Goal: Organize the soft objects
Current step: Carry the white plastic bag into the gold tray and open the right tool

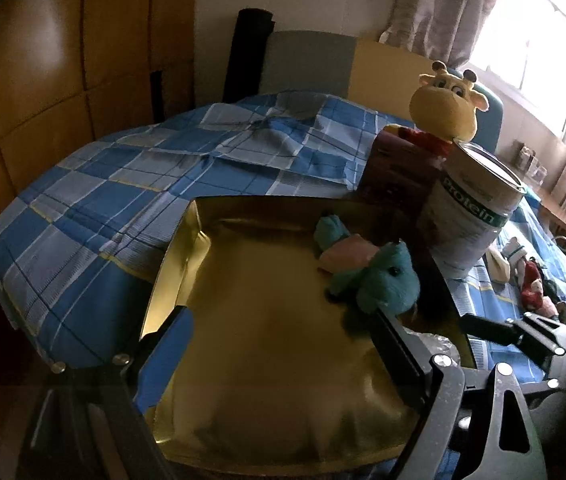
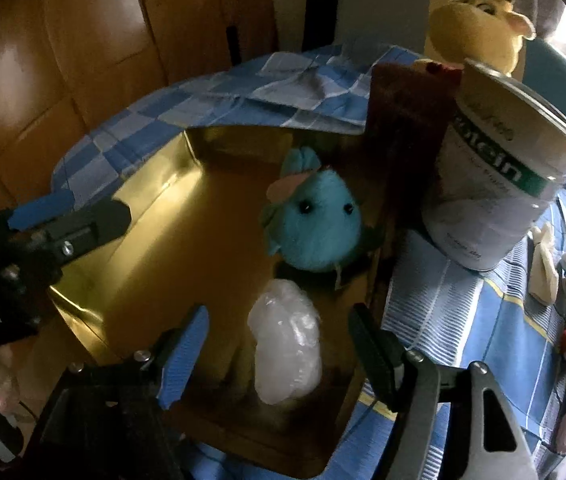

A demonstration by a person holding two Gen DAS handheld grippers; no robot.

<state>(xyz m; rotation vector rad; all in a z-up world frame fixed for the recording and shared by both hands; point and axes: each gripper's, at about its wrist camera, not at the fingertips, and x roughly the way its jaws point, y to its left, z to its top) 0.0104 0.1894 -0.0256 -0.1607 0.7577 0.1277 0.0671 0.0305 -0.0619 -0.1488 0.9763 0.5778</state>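
The right gripper (image 2: 279,350) stands spread around the clear plastic wad (image 2: 286,346), apparently released into the gold tray (image 2: 155,216) with the teal plush (image 2: 315,224) at twelve o'clock.

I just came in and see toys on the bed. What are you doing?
A person is tidying soft things into a gold tray on the bed. A blue plush and a clear bag already lie in it. The right gripper is open around the bag, the left gripper open over the tray.
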